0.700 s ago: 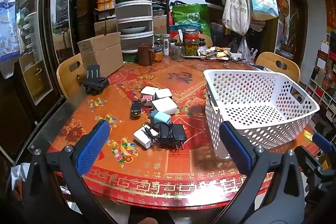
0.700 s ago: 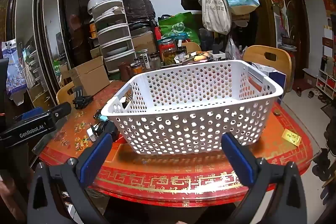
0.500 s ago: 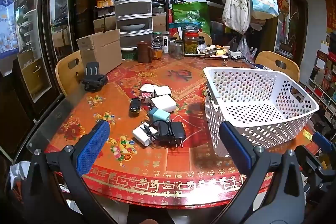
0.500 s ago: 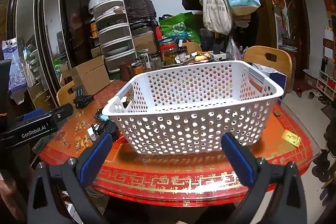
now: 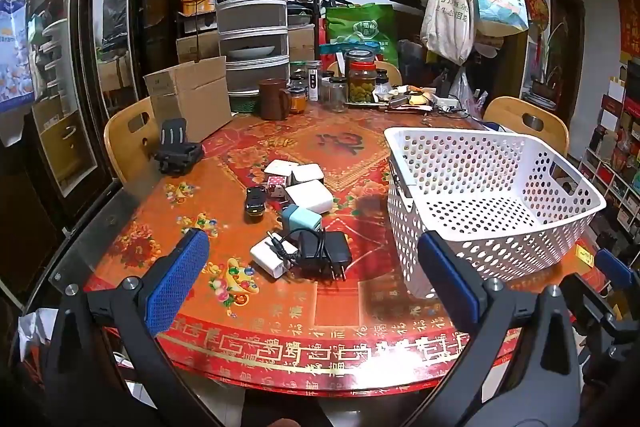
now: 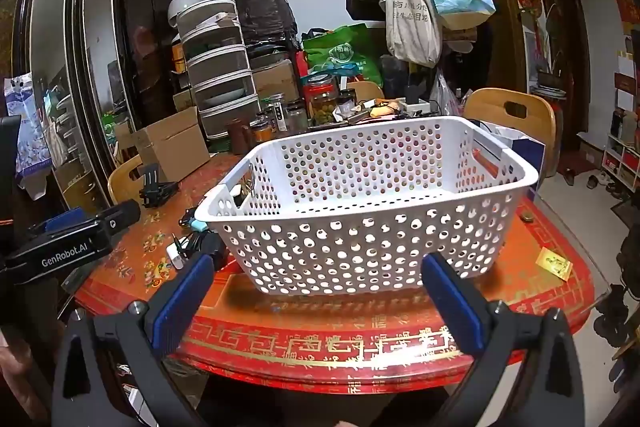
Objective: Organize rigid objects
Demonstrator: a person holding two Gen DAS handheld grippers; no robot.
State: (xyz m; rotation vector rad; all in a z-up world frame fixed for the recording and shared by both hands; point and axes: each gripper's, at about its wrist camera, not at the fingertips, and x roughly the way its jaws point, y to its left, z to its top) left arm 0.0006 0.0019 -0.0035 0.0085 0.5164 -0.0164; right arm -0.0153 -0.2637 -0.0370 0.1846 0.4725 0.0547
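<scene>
Hovering over the near edge of a round red bench [image 5: 224, 183], the left gripper [image 5: 312, 285] has its blue-padded fingers [image 5: 176, 285] spread wide with nothing between them. Just beyond them lies a cluster of chargers: a black adapter [image 5: 326, 253] with a coiled cable, a white plug [image 5: 270, 257], a teal cube [image 5: 301, 219], more white blocks [image 5: 308, 197] and a small black device [image 5: 255, 202]. The right gripper [image 6: 316, 301], equally released and empty, faces a white perforated basket [image 6: 360, 227] standing to the right of the chargers.
</scene>
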